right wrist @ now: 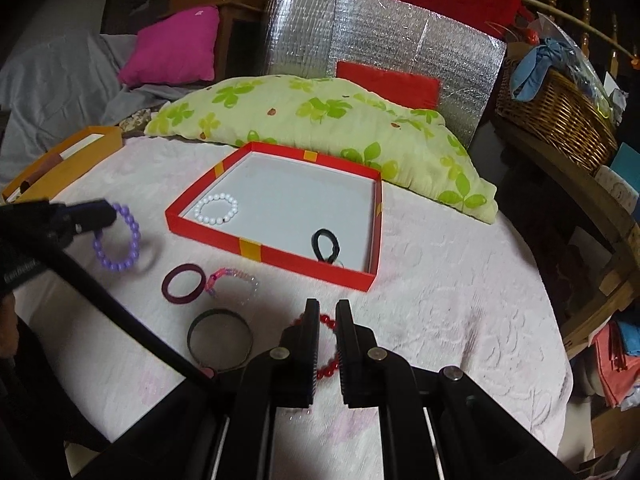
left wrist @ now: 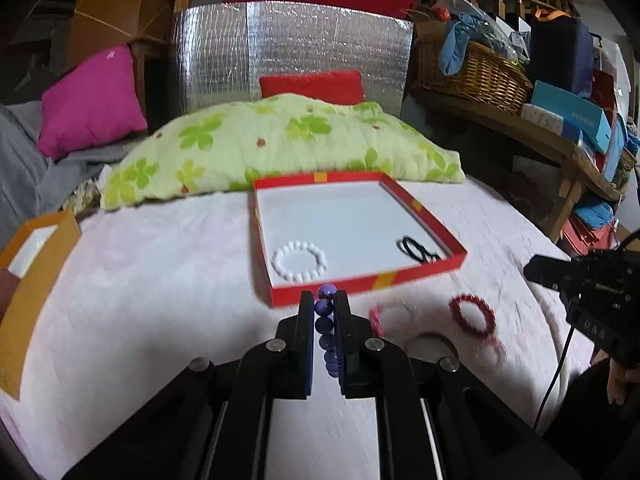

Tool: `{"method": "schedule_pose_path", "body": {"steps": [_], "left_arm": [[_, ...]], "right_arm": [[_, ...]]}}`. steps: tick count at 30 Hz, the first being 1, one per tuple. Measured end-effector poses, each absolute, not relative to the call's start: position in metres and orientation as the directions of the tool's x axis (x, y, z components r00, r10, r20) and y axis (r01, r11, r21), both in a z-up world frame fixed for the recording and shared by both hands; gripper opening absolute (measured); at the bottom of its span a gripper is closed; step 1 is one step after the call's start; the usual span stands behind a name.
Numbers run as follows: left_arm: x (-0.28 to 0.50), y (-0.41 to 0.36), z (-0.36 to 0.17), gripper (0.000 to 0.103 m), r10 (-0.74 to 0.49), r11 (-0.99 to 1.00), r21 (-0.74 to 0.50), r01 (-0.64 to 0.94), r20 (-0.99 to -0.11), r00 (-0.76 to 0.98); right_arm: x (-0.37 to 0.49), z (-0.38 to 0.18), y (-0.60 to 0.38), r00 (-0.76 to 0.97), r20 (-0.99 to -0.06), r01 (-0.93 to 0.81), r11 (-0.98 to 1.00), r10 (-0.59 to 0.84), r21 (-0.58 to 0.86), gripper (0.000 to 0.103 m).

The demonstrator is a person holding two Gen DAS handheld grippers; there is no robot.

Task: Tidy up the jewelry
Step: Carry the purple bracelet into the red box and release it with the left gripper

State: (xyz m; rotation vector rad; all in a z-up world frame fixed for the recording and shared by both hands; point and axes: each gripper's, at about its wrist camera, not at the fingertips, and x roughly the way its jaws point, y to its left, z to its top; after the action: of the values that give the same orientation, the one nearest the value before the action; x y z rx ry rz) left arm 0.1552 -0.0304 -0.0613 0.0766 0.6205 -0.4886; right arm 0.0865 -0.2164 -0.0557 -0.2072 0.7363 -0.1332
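A shallow red box [left wrist: 368, 282] [right wrist: 272, 258] with a white floor lies on the pink cloth; a white bead bracelet [left wrist: 299, 261] [right wrist: 216, 208] and a black loop [left wrist: 418, 249] [right wrist: 325, 245] lie in it. My left gripper [left wrist: 324, 300] [right wrist: 106, 214] is shut on a purple bead bracelet [left wrist: 325, 328] [right wrist: 120, 240], held just before the box's near wall. My right gripper [right wrist: 327, 308] [left wrist: 536, 270] is nearly closed around a red bead bracelet [right wrist: 326, 344] [left wrist: 472, 316] lying on the cloth. A maroon ring [right wrist: 184, 283], a pink-and-clear bracelet [right wrist: 232, 280] and a dark bangle [right wrist: 221, 338] lie loose.
A green floral pillow [left wrist: 280, 148] lies behind the box, before a silver foil panel [left wrist: 288, 52]. An orange box [left wrist: 36, 276] stands at the left. A wooden shelf with a wicker basket [left wrist: 476, 72] is on the right.
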Motion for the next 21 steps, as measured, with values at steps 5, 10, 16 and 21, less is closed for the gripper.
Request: {"method": "schedule_pose_path", "body": {"steps": [5,10,16,21], "left_arm": [[0.173,-0.035,-0.048,0.009,-0.409,0.885,-0.051,0.463,-0.558,0.722],[0.191,-0.046,-0.038,0.009,-0.408,0.884,-0.034,0.466,-0.543,0.734],[0.219,-0.060,-0.033,0.009,-0.410,0.890,-0.054,0.454,-0.532,0.741],[0.241,-0.072,-0.035,0.009,-0.413,0.892,-0.070,0.447,-0.530,0.741]], "right_arm": [[0.100,-0.052,-0.218,0.743,-0.637,0.053,0.968,-0.203,-0.247,0.009],[0.117,-0.050,-0.220,0.752,-0.625,0.059,0.966,-0.210,-0.253,0.009],[0.145,-0.050,-0.227,0.756,-0.619,0.074,0.967,-0.214,-0.245,0.009],[0.166,-0.050,-0.233,0.759,-0.614,0.089,0.968,-0.219,-0.235,0.009]]}}
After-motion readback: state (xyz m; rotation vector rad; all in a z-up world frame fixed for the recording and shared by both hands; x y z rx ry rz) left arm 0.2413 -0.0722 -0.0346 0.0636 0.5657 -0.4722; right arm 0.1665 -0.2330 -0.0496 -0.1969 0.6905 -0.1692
